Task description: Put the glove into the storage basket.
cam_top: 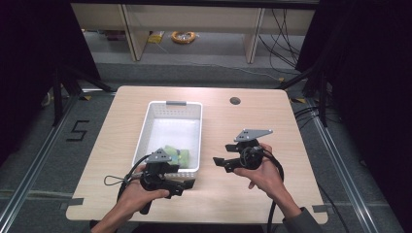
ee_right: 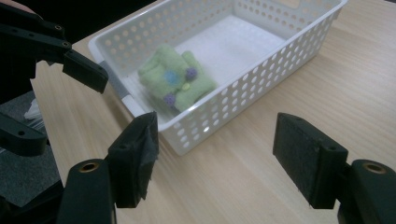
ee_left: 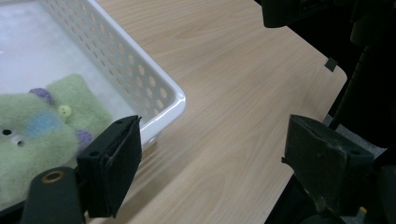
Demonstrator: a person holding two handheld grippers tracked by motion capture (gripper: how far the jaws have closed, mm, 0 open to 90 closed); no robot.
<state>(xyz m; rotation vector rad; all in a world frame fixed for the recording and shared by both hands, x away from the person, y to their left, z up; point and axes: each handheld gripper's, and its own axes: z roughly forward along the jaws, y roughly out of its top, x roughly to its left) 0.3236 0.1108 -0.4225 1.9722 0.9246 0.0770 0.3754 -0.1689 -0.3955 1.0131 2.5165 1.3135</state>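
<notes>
Spanning most of the high view, a pale wooden table (cam_top: 228,194) stands on a grey floor, with a small round hole (cam_top: 235,101) near its far edge and dark curtains to either side. On its left half sits a white perforated basket (cam_top: 167,109), long side running away from the person, with a grey handle at its far end. A person's two forearms come in from the bottom, each hand holding a black two-jaw gripper topped by a grey three-cornered plate. The left gripper (cam_top: 187,185) is held low over the table just at the basket's near right corner, and in the left gripper view its jaws are spread wide apart with nothing between them but bare tabletop and the basket's white corner (ee_left: 173,100). The right gripper (cam_top: 218,161) is held to the right of the basket, pointing toward it; in the right gripper view its jaws also stand wide apart and pinch nothing, framing the basket's perforated side wall (ee_right: 243,100). A black cable loops from each gripper toward the table's near edge. Inside the basket, at its near end, lies a small green plush toy (ee_right: 180,79) with a blue patch, purple knobs and a yellow button, resting on the basket floor and touched by neither gripper.
</notes>
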